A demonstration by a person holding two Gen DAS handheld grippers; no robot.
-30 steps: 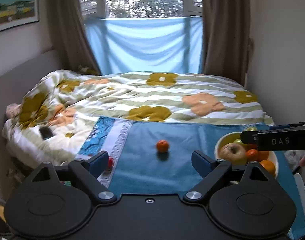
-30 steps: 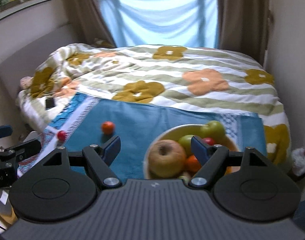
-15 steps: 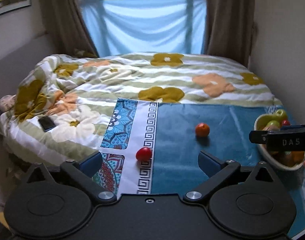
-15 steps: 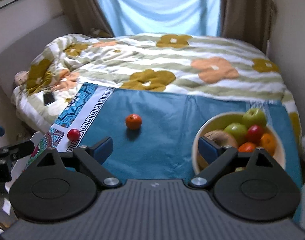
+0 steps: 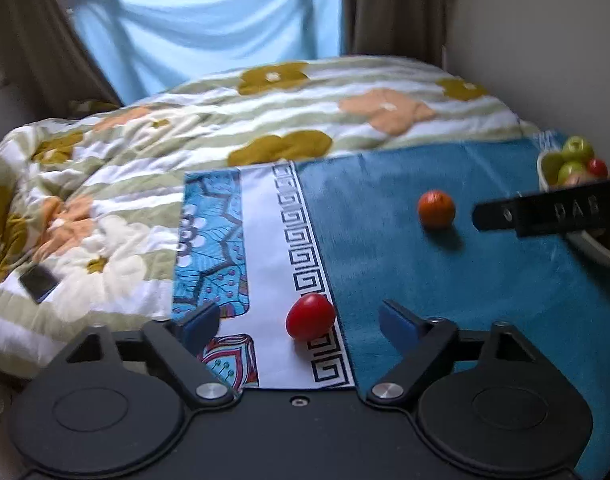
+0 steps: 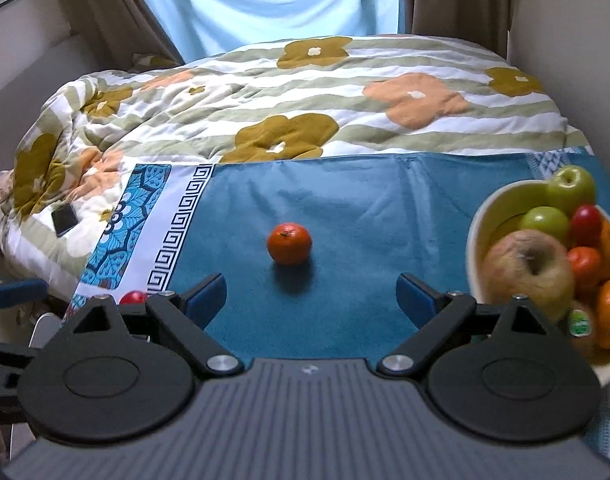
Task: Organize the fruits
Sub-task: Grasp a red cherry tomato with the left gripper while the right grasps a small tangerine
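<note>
A small red fruit [image 5: 309, 317] lies on the white patterned border of a blue cloth [image 5: 445, 272], between the open fingers of my left gripper [image 5: 295, 322]. An orange mandarin [image 6: 289, 243] lies on the blue cloth ahead of my open, empty right gripper [image 6: 311, 294]; it also shows in the left wrist view [image 5: 436, 208]. A white bowl [image 6: 475, 236] at the right holds apples, mandarins and other fruit. The red fruit peeks out at the left of the right wrist view [image 6: 133, 297].
The cloth lies on a bed with a flowered duvet [image 6: 305, 92]. A dark phone [image 6: 64, 220] rests on the duvet at the left. The right gripper's finger [image 5: 553, 212] reaches in from the right of the left wrist view. Curtains and walls stand behind.
Both grippers have swung left. The left gripper has come down to the red fruit, which now sits between its fingers. The right gripper now faces the mandarin, with the bowl at its right.
</note>
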